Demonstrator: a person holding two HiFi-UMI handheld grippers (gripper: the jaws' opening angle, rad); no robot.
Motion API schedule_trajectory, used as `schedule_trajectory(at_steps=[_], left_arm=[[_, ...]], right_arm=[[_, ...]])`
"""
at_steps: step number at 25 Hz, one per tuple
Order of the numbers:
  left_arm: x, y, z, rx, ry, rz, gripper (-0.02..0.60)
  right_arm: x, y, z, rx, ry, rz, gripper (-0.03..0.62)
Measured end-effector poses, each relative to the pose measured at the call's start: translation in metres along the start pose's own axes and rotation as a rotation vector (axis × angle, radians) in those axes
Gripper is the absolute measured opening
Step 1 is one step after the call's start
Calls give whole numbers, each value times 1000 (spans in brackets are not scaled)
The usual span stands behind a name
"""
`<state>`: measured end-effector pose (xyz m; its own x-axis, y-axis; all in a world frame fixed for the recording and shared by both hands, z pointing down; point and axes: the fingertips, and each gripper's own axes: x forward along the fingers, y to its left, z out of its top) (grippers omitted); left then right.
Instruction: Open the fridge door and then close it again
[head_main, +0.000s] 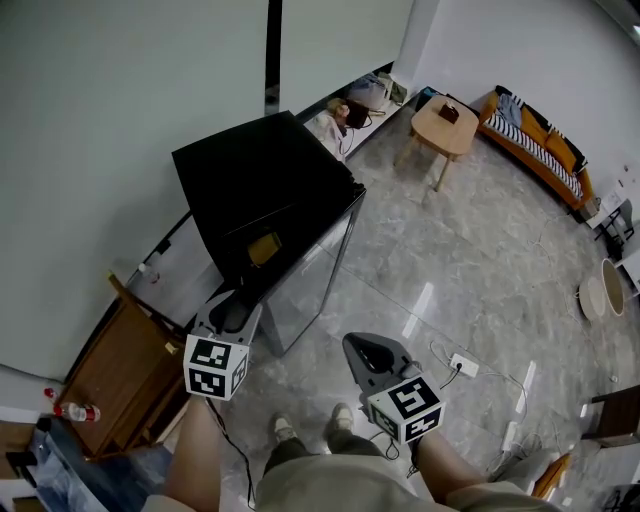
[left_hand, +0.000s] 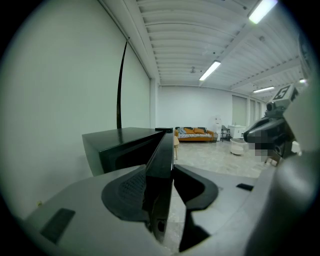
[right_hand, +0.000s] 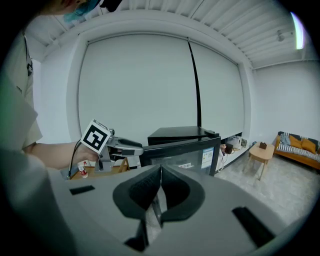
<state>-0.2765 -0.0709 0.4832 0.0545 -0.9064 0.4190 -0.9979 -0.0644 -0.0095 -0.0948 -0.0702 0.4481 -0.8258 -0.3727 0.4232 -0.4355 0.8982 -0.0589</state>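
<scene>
A low black fridge (head_main: 260, 175) stands against the wall, with its glass door (head_main: 315, 275) swung partly open. My left gripper (head_main: 238, 302) is at the door's free edge. In the left gripper view the dark door edge (left_hand: 163, 150) runs straight between the jaws, and my left gripper (left_hand: 161, 172) is shut on it, pads against both faces. My right gripper (head_main: 368, 352) hangs over the floor in front of the fridge, apart from the door. In its own view the right gripper (right_hand: 160, 187) is shut on nothing, and the fridge (right_hand: 182, 134) lies ahead.
A wooden cabinet (head_main: 120, 370) with a bottle (head_main: 80, 411) beside it stands left of the fridge. A power strip (head_main: 463, 365) with cables lies on the floor at the right. Farther off are a round wooden table (head_main: 445, 125) and an orange sofa (head_main: 535, 140). My feet (head_main: 285, 430) are just behind the grippers.
</scene>
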Motion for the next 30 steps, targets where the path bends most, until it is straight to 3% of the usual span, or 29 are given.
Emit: schedule_trajectory(at_steps=[22, 30], left_arm=[[-22, -95, -5, 44, 38, -161, 152], [-23, -129, -1, -3, 13, -223, 122]], right_arm=[[-47, -10, -19, 23, -4, -79, -3], [-56, -18, -22, 38, 1, -94, -3]])
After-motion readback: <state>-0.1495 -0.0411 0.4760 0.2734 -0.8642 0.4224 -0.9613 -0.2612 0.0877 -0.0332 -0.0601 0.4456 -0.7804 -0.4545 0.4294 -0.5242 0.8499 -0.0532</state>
